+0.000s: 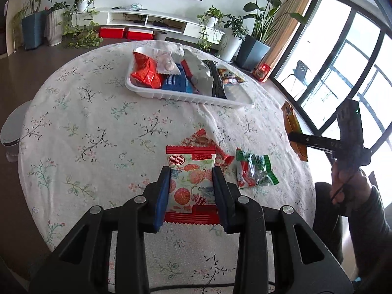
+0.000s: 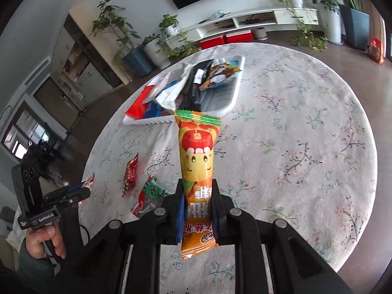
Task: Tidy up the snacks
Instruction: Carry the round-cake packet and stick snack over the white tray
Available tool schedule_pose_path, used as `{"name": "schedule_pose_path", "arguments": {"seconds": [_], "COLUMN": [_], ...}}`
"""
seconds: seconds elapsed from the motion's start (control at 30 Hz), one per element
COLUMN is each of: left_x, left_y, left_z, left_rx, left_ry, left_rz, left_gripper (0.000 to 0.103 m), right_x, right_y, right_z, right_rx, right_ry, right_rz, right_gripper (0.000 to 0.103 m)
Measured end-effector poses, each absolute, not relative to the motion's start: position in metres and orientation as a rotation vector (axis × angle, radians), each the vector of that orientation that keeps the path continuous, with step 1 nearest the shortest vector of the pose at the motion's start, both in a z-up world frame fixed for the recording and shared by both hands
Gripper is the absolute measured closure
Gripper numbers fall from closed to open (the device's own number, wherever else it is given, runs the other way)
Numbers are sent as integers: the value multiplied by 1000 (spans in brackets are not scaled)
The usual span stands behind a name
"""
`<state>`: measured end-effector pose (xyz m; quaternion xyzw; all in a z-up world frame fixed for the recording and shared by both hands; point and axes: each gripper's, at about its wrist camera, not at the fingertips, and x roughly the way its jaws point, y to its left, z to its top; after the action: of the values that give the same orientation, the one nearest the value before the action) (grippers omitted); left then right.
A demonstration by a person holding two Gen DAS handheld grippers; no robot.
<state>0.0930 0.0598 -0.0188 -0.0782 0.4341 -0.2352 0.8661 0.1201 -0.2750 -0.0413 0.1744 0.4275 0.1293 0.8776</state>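
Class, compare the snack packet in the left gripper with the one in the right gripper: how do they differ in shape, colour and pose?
The left packet is squarish; the right packet is long and narrow. The left packet is white with red ends and fruit prints; the right packet is orange with a cartoon face. The left packet sits low over the tablecloth; the right packet points toward the tray. Both are sealed and clamped between gripper fingers.

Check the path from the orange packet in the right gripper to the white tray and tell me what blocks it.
Nothing visible blocks it. The orange packet, clamped in the right gripper, is raised above bare tablecloth short of the white tray, whose right end has free space.
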Motion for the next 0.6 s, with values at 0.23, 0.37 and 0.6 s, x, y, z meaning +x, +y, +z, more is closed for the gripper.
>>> {"name": "schedule_pose_path", "arguments": {"seconds": [0.23, 0.37, 0.6], "left_x": [138, 178, 256], "left_y": [63, 54, 21], "left_z": [28, 57, 86], "left_rx": [-175, -153, -87], "left_ry": [811, 760, 723], "left_rz": [-502, -504, -511], "left_gripper": [72, 72, 72], "right_x": [136, 154, 205], "right_y": [-285, -277, -253], "right_z": [-13, 18, 59], "right_rx": [395, 390, 363], "right_ry": [832, 780, 716], "right_rz": [232, 247, 263], "right_gripper": [84, 84, 84]}}
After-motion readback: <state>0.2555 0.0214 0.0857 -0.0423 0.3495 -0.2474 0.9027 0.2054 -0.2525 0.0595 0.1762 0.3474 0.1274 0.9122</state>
